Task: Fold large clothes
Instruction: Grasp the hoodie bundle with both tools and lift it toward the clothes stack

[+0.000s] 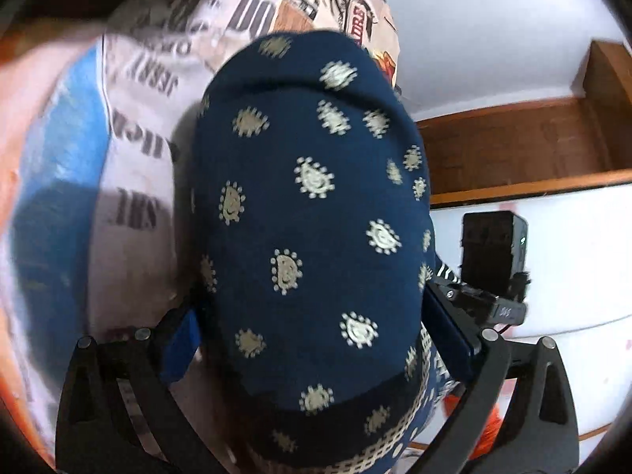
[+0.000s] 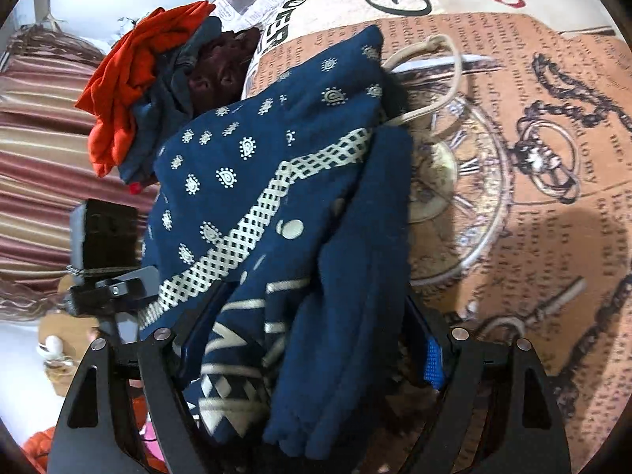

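Observation:
A dark blue garment [image 1: 316, 197] with cream paisley dots bulges up between the fingers of my left gripper [image 1: 316, 324]. Those jaws stand very wide, and the left pad [image 1: 181, 343] sits just beside the cloth, not squeezing it. In the right wrist view the same garment [image 2: 252, 181] is a folded bundle with a cream lattice band, lying on the printed bedsheet [image 2: 533, 197]. My right gripper [image 2: 308, 316] grips the bundle's near end, with cloth filling the gap between its fingers. The other gripper's black body [image 2: 106, 260] touches the bundle's left side.
A pile of orange, blue and maroon clothes [image 2: 158, 75] lies past the bundle at the upper left. A cream cord [image 2: 446, 75] loops on the sheet beside the garment. A striped curtain [image 2: 39, 150] hangs at the left. A wooden frame [image 1: 513, 150] runs along the white wall.

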`<action>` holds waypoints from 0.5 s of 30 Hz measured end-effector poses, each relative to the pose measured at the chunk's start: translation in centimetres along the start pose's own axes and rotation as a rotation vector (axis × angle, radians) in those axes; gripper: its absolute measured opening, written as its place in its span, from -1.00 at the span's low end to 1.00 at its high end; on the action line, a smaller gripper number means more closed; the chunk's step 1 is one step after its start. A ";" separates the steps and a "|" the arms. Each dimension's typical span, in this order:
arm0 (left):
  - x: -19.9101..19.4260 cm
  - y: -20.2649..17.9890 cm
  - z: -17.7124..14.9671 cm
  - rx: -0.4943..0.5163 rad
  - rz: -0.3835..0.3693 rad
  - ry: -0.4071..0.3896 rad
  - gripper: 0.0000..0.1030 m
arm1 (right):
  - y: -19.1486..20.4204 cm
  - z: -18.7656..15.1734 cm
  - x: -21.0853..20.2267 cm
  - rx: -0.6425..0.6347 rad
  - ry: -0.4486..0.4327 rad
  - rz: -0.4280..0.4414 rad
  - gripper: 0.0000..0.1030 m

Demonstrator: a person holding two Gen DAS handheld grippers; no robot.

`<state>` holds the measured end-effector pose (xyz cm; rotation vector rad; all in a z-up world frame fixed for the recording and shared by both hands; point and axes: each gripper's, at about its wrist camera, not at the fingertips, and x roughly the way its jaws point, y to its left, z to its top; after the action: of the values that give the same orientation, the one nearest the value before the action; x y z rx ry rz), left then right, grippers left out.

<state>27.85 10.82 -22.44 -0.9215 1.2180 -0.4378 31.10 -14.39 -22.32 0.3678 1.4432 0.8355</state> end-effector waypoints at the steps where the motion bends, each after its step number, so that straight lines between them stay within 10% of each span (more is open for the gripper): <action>1: 0.0 -0.1 -0.1 0.002 -0.001 -0.003 0.93 | 0.0 0.3 0.1 0.012 0.000 0.010 0.41; 6: -1.0 -1.4 -1.5 0.049 0.056 -0.030 0.53 | -0.5 -0.3 -0.4 0.097 -0.022 0.078 -0.30; 15: -6.2 -7.1 -4.0 0.168 0.093 -0.110 0.23 | 5.3 -2.2 -3.3 0.009 -0.134 0.032 -0.47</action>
<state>23.40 9.75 -13.28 -0.7334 1.1016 -0.4038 27.82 -13.69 -16.63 0.4464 1.3196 0.8147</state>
